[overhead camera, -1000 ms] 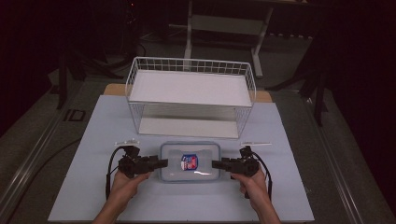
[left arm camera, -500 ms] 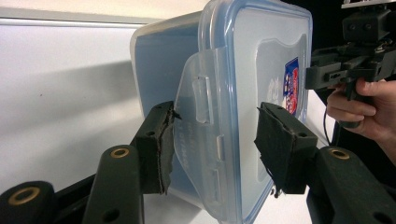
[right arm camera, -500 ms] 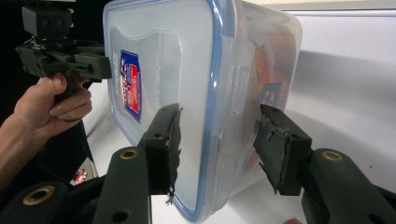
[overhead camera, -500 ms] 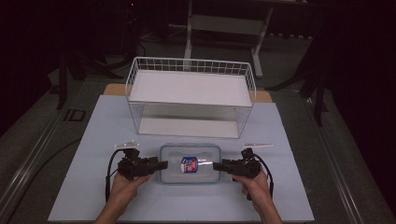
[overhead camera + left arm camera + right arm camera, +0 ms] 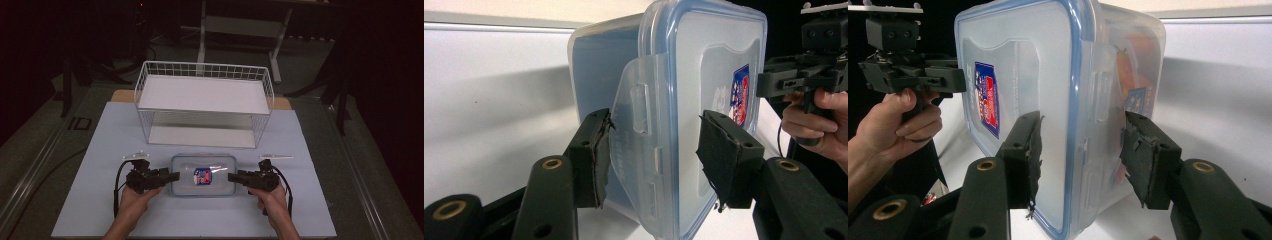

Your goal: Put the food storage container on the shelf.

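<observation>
A clear plastic container (image 5: pixel 204 175) with a blue-rimmed lid and a red-and-blue sticker lies flat on the white table (image 5: pixel 95 150), just in front of the wire basket. My left gripper (image 5: pixel 175 177) is at its left end and my right gripper (image 5: pixel 231 176) at its right end. In the left gripper view, the open left gripper (image 5: pixel 654 135) straddles the container's (image 5: pixel 704 75) end latch flap (image 5: pixel 636 115). In the right gripper view, the right gripper (image 5: pixel 1080 135) stands open around the other end of the container (image 5: pixel 1023 60). Each view also shows the opposite gripper farther off.
A white wire basket (image 5: pixel 205 64) with a white shelf panel stands behind the container, across the middle of the table. The table's front edge lies just below the person's hands. The floor and a metal stand beyond are dark.
The container and both grippers have shifted slightly toward the person over the last second. The grippers stay at the container's two ends.
</observation>
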The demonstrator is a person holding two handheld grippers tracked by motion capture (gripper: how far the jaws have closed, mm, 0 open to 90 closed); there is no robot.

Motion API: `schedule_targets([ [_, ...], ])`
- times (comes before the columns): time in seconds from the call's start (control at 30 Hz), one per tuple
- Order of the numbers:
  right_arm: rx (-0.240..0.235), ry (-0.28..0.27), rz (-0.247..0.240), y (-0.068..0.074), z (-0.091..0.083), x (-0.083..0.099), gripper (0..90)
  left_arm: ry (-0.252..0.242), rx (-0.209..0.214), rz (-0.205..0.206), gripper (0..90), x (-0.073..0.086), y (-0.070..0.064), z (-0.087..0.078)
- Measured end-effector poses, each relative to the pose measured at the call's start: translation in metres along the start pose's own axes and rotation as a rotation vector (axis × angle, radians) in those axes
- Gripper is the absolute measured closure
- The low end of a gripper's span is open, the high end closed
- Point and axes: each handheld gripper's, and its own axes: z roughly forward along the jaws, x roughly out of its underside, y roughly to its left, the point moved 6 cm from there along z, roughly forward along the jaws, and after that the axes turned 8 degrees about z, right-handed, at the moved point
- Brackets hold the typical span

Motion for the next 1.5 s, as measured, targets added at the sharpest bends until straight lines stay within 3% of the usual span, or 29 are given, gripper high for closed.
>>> schedule_targets([
  [0.43,-0.003,-0.035,-0.046,0.016,-0.002,-0.004,51.9,-0.042,0.003,0.013,48.2,-0.01,-0.002,-0.013],
  [0.73,-0.004,-0.062,-0.048,0.019,-0.006,-0.008,51.8,-0.064,-0.005,0.026,48.2,-0.015,-0.007,-0.015],
  [1.07,0.001,-0.098,-0.096,0.035,-0.014,-0.015,51.8,-0.094,-0.008,0.067,48.2,-0.025,-0.014,-0.025],
  [1.5,-0.012,-0.15,-0.121,0.049,-0.025,-0.024,51.8,-0.124,-0.018,0.11,48.3,-0.044,-0.027,-0.037],
])
